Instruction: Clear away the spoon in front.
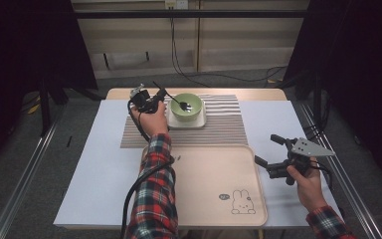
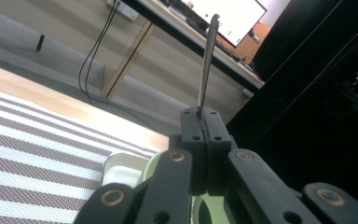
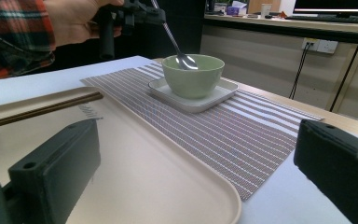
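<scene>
left tool [image 1: 162, 93] clamps slim metal spoon [image 1: 179, 102] | right tool [image 1: 270, 150] gapes | round green bowl [image 1: 187, 107]

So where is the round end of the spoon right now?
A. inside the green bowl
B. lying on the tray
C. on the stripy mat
A: the left gripper is shut on the spoon, whose round end dips inside the green bowl.
</scene>
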Demonstrator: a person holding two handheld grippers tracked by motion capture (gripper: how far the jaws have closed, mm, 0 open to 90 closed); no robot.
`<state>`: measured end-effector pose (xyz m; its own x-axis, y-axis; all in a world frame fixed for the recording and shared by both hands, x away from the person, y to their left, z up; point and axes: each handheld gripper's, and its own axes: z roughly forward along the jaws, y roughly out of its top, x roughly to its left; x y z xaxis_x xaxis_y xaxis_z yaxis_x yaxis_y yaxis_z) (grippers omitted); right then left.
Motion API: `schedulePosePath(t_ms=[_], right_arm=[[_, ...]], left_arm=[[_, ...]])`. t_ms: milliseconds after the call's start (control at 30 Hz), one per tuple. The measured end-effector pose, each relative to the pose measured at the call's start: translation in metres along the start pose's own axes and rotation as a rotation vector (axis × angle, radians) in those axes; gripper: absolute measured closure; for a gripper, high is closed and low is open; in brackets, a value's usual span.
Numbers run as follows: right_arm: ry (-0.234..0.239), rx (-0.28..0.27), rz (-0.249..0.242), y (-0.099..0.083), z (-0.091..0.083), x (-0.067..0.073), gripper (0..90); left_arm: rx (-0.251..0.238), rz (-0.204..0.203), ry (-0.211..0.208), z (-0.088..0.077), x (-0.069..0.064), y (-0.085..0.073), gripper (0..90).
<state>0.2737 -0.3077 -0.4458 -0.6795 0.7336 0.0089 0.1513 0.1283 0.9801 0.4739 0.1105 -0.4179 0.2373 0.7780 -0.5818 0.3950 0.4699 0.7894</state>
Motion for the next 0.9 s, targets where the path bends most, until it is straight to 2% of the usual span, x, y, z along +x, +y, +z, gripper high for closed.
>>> schedulePosePath(t_ms=[67, 133, 200, 233, 433, 467, 533, 667, 700, 900], right_arm=[[-0.001, 0.002, 0.002, 0.0, 0.0, 0.0, 0.0], [-0.004, 0.001, 0.003, 0.0, 0.0, 0.0, 0.0], [0.0, -0.003, 0.008, 0.0, 0.0, 0.001, 0.0], [0.0, -0.003, 0.008, 0.0, 0.0, 0.001, 0.0], [-0.011, -0.007, 0.002, 0.0, 0.001, 0.001, 0.0], [-0.011, -0.007, 0.002, 0.0, 0.001, 0.001, 0.0], [-0.017, -0.004, 0.0, 0.0, 0.0, 0.001, 0.0], [-0.014, -0.002, -0.007, 0.0, 0.0, 0.002, 0.0], [-0.014, -0.005, -0.003, 0.0, 0.0, 0.002, 0.0], [-0.005, -0.002, -0.003, -0.001, 0.001, 0.002, 0.0]], left_arm=[[-0.007, -0.001, -0.017, -0.009, 0.001, 0.006, 89.9], [-0.01, 0.003, -0.017, -0.013, 0.001, 0.008, 89.9], [-0.02, -0.025, -0.031, -0.019, 0.002, 0.012, 89.9], [-0.011, -0.013, -0.037, -0.023, 0.003, 0.014, 89.9], [0.021, -0.028, -0.087, -0.047, 0.005, 0.026, 90.0], [0.021, -0.028, -0.087, -0.047, 0.005, 0.026, 90.0], [0.042, -0.027, -0.103, -0.058, 0.008, 0.029, 89.9], [0.063, -0.031, -0.112, -0.068, 0.009, 0.031, 90.0], [0.083, -0.032, -0.124, -0.075, 0.011, 0.032, 90.0], [0.185, -0.015, -0.159, -0.091, 0.013, 0.031, 90.0]])
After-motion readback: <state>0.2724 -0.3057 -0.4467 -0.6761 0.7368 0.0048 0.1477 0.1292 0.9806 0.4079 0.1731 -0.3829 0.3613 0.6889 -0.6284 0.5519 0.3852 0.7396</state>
